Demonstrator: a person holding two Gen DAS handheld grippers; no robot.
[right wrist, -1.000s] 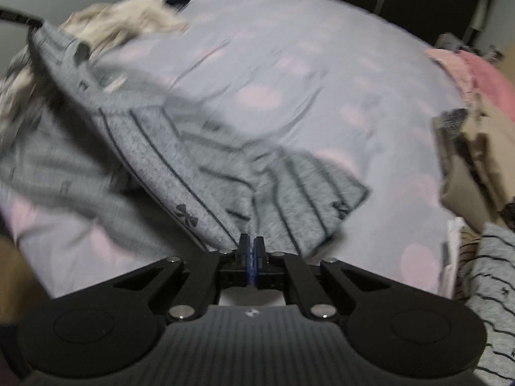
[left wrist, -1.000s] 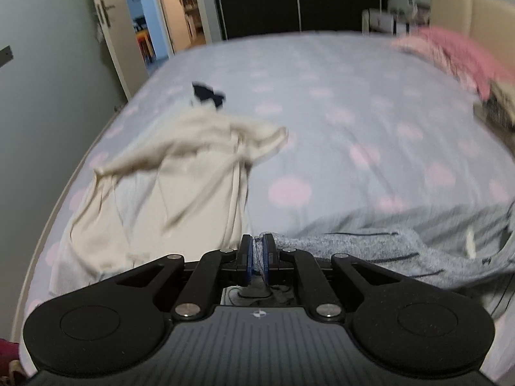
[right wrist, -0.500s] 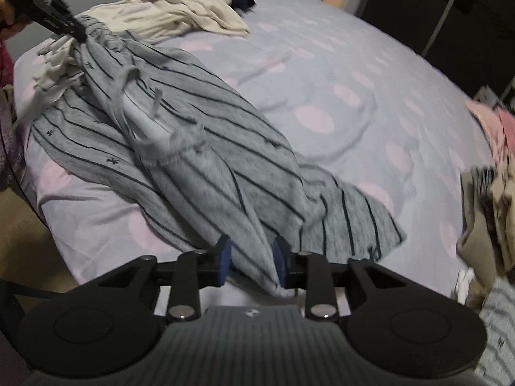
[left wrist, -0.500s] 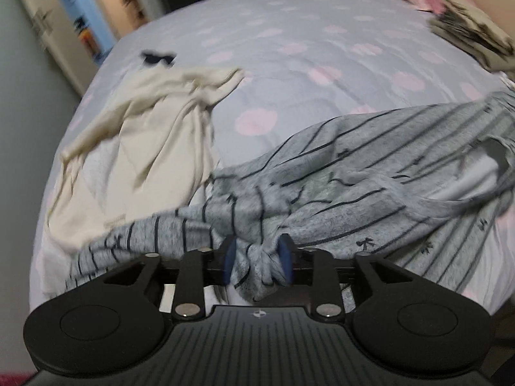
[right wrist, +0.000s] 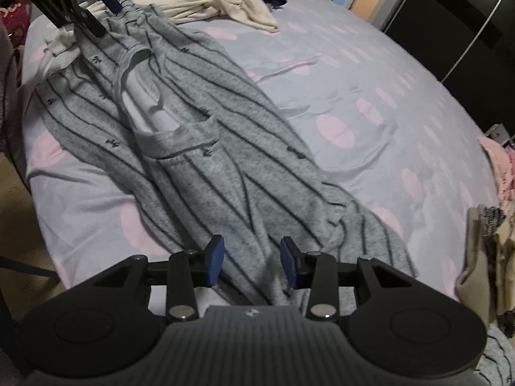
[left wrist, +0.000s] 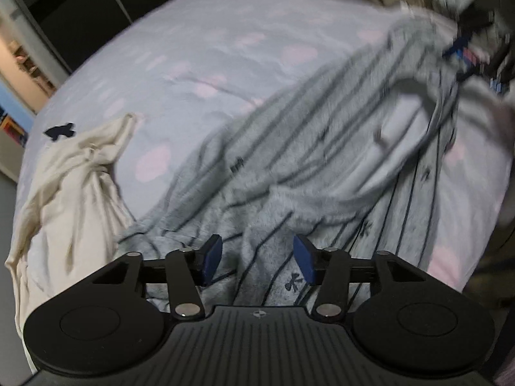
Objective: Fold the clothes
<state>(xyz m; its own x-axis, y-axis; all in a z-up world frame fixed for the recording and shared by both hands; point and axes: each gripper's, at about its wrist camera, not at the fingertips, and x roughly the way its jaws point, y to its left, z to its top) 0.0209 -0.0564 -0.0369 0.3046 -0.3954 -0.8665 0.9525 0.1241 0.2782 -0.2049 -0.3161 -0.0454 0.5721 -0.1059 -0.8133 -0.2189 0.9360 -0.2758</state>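
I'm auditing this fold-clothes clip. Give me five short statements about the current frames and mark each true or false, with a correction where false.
1. The left gripper has its jaws apart, with nothing clamped. True.
2. The right gripper is shut on the grey striped garment. False: its jaws stand open, and the fabric merely lies between and under them.
3. The grey striped garment lies spread across the bedsheet. True.
4. The cream garment lies on top of the grey one. False: it lies beside it, toward the bed's edge.
5. The bedsheet is plain white. False: it is pale lilac with pink spots.
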